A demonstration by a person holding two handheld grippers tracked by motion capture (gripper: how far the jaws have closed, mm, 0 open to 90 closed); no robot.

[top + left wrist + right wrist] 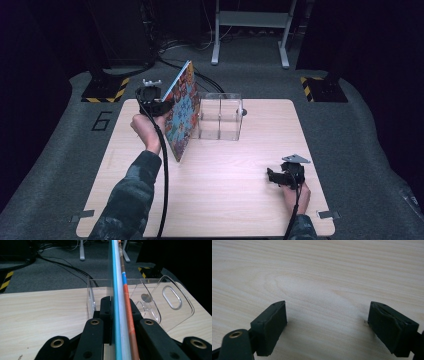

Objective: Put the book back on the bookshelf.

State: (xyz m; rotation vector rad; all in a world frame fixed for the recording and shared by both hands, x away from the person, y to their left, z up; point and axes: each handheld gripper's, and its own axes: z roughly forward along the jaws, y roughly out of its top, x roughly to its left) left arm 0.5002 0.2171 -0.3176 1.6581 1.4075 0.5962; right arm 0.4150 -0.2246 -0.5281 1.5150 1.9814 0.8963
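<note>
Toward the desk's (225,200) far left corner, seen from above, the left claw (161,106) is clamped on a book (181,112) standing tilted, its lower edge on the desk, just left of a clear box (221,116). The right claw (280,176) rests near the right edge. Along the left claw (119,312), the book (117,277) runs edge-on, the box (160,302) directly beyond. Over bare desk (317,270), the right claw (327,322) stands apart.

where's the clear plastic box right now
In the high view the clear plastic box stands at the far middle of the table, just right of the colourful book that the left gripper holds on edge.
</note>
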